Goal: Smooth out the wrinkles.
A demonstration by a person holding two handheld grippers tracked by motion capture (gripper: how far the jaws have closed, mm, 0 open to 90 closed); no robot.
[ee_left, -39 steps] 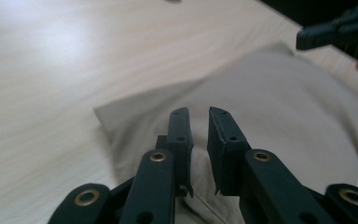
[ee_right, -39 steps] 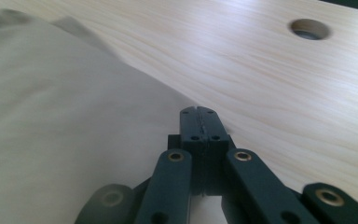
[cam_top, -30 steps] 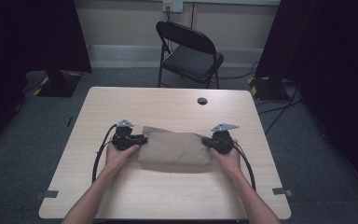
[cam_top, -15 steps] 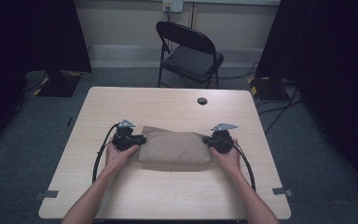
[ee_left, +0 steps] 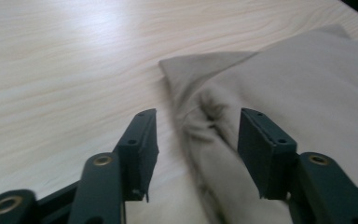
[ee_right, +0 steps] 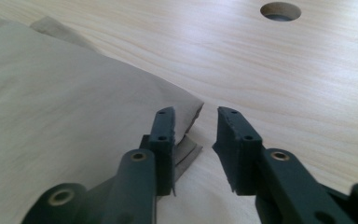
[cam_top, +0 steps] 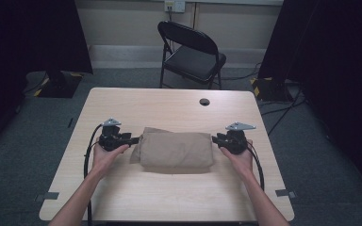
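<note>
A folded tan cloth [cam_top: 176, 149] lies in the middle of the light wooden table [cam_top: 169, 197]. My left gripper [cam_top: 134, 140] sits at the cloth's left end, and its jaws have just been opening. In the left gripper view the gripper [ee_left: 198, 140] stands open, with a rumpled fold of the cloth [ee_left: 298, 79] lying loose between the pads. My right gripper [cam_top: 214, 139] is at the cloth's right end, and its jaws have also just been opening. In the right gripper view it [ee_right: 195, 135] is open, just off a corner of the cloth [ee_right: 65, 93].
A round cable hole [cam_top: 204, 101] is in the table's far side, and it is ahead of the jaws in the right gripper view [ee_right: 280, 10]. A black folding chair [cam_top: 193, 47] stands beyond the table. Dark curtains hang on both sides.
Both grippers have let go of the cloth's ends, opened, and drawn a little outward and up. The cloth stays flat on the table.
</note>
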